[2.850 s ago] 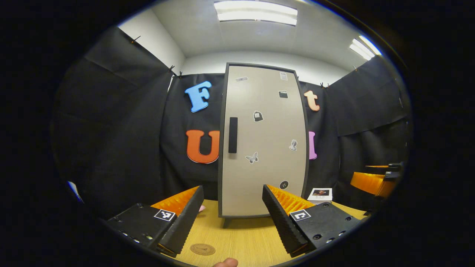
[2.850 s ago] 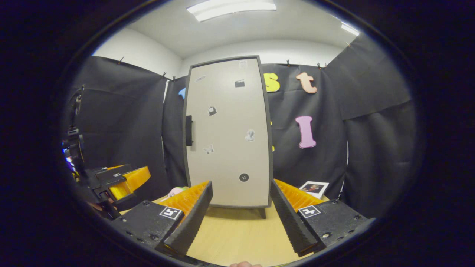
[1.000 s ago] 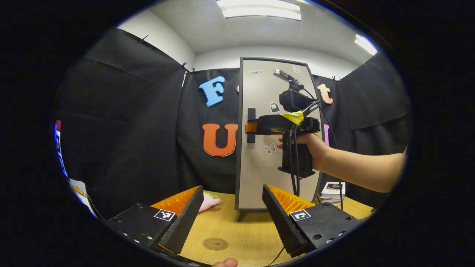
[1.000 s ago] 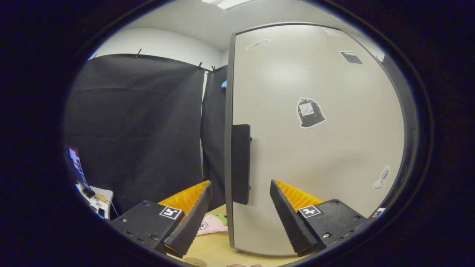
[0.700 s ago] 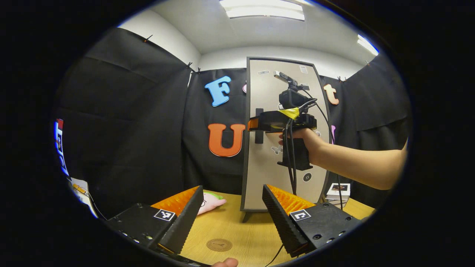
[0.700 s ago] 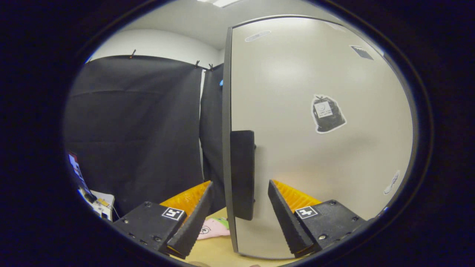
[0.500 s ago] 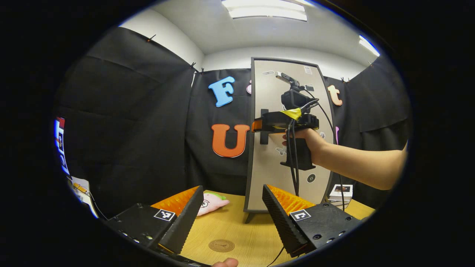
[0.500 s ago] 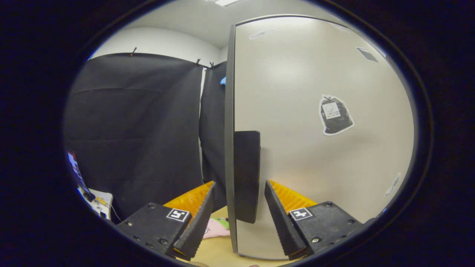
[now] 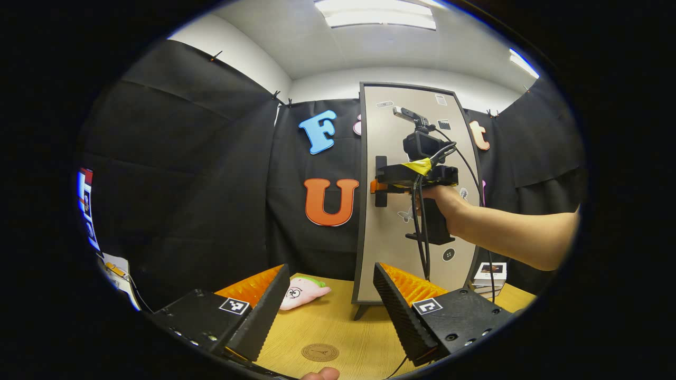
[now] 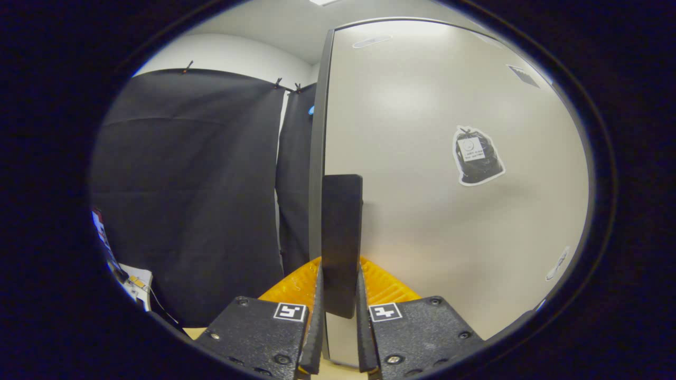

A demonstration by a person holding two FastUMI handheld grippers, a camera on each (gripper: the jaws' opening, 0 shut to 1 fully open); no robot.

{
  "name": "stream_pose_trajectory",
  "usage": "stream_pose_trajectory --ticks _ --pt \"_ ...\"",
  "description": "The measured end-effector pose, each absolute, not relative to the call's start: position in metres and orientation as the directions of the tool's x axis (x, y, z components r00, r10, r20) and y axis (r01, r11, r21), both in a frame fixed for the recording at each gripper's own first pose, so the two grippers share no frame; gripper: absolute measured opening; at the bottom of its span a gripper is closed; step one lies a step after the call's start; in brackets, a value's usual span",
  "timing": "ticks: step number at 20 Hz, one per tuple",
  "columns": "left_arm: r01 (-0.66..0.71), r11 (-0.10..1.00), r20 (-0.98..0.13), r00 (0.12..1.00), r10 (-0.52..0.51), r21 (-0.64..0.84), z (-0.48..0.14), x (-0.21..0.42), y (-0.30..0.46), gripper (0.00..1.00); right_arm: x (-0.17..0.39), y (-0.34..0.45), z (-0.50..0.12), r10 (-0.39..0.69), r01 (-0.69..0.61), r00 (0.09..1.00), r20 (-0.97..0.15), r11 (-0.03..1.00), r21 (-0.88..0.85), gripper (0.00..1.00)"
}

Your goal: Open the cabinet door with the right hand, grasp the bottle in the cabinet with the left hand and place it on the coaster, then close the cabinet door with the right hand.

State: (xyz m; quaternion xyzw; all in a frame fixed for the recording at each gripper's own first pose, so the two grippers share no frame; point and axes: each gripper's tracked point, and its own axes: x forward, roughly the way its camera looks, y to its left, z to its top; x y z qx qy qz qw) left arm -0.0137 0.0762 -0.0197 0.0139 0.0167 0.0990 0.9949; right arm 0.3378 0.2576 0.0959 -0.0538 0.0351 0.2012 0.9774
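Right gripper (image 10: pixel 338 316) is clenched on the upright handle (image 10: pixel 341 237) at the cabinet door's (image 10: pixel 449 221) left edge; left gripper (image 9: pixel 327 311) waits released, above the bench (image 9: pixel 343 327).

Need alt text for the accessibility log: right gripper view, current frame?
The right gripper has both fingers pressed against the sides of the dark vertical handle on the closed, pale cabinet door. A sticker sits higher on the door, and black cloth hangs to the left.
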Motion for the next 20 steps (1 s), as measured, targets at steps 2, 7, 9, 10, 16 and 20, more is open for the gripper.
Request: stream_pose_trajectory --ticks 2,7,9,10,16,20 --pt "-0.193 0.981 -0.032 0.980 0.194 0.030 -0.019 -0.013 0.074 0.96 0.338 0.257 0.095 0.383 -0.391 0.920 -0.086 0.915 -0.102 0.27" --pt "-0.186 0.982 -0.043 0.981 0.188 0.034 -0.020 -0.012 0.076 0.96 0.336 0.257 0.095 0.389 -0.395 0.917 -0.084 0.916 -0.072 0.23" --pt "-0.182 0.983 -0.045 0.982 0.184 0.031 -0.021 -0.011 0.078 0.96 0.332 0.257 0.095 0.397 -0.404 0.913 -0.090 0.912 -0.070 0.23" --pt "-0.183 0.983 -0.046 0.982 0.184 0.029 -0.022 -0.009 0.080 0.96 0.330 0.257 0.094 0.403 -0.409 0.911 -0.093 0.910 -0.068 0.23" --pt "-0.181 0.983 -0.046 0.982 0.182 0.029 -0.026 -0.003 0.092 0.96 0.306 0.256 0.095 0.454 -0.462 0.885 -0.101 0.884 -0.071 0.24" --pt "-0.171 0.985 -0.043 0.984 0.173 0.035 -0.023 0.005 0.097 0.96 0.283 0.251 0.099 0.483 -0.490 0.871 -0.094 0.869 -0.067 0.23"
